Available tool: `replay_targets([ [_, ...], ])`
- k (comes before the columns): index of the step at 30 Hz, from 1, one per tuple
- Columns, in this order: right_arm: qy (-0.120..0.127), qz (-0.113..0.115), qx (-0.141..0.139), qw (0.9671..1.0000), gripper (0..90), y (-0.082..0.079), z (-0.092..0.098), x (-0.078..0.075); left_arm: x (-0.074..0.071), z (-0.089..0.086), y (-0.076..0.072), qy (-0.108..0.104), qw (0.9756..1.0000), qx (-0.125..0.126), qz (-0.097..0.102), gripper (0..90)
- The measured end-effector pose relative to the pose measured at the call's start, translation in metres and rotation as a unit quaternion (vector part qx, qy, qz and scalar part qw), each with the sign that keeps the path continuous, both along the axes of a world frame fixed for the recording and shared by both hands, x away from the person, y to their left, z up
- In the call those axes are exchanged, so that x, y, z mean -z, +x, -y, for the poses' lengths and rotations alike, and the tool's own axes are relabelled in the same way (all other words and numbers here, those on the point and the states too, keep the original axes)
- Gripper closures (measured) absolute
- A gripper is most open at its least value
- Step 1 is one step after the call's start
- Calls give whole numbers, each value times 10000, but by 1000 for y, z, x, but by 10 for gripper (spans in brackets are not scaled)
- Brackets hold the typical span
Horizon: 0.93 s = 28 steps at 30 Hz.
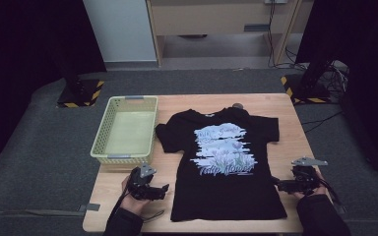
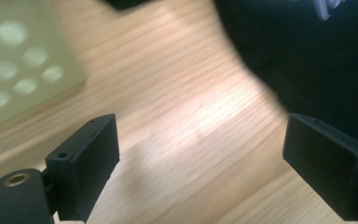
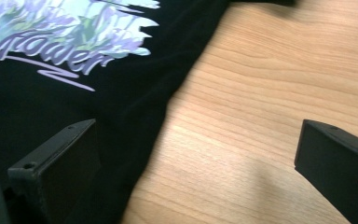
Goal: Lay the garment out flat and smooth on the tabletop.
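Note:
A black T-shirt point(image 1: 226, 162) with a pale blue and purple flower print lies flat on the wooden table point(image 1: 268, 101), collar at the far side. My left gripper point(image 1: 163, 190) sits low beside the shirt's left edge, near the hem. Its jaws stand wide apart over bare wood point(image 2: 200, 126), with the black cloth point(image 2: 307, 60) just beyond the right jaw. My right gripper point(image 1: 275, 183) rests at the shirt's right edge. Its jaws are wide apart too: the left one lies over the cloth point(image 3: 74, 102), the right one over wood. Nothing is pinched in either gripper point(image 3: 196, 163).
A pale green plastic basket point(image 1: 126, 129) stands on the table's far left; its holed wall point(image 2: 18, 60) is close to my left gripper. Grey floor surrounds the table, with black stands and striped bases at the back.

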State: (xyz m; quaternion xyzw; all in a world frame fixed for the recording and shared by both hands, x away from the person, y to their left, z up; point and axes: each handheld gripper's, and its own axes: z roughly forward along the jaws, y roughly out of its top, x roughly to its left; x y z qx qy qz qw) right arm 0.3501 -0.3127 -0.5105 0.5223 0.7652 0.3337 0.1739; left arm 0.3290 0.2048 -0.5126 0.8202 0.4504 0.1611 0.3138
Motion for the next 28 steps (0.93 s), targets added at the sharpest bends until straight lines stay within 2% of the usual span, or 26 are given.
replay_targets([
  [4,-82,90,173,9998,5,2,5,4,4,-12,-6,109,9998,-74,144,74],
  [7,-276,126,387,9988,4,4,8,8,5,-19,-9,73,9997,-138,208,68],
  [11,-449,45,529,9976,4,6,11,14,9,-29,-9,187,9991,-246,275,60],
  [15,-616,-19,575,9964,4,8,13,19,11,-39,-9,112,9982,-479,335,59],
  [20,-619,24,613,9962,4,9,16,22,15,-49,-9,107,9971,-658,368,47],
  [23,-580,51,615,9964,4,9,19,22,19,-53,-8,117,9968,-740,269,47],
  [28,-480,82,632,9968,3,9,23,25,22,-56,-8,-34,9962,-828,265,29],
])
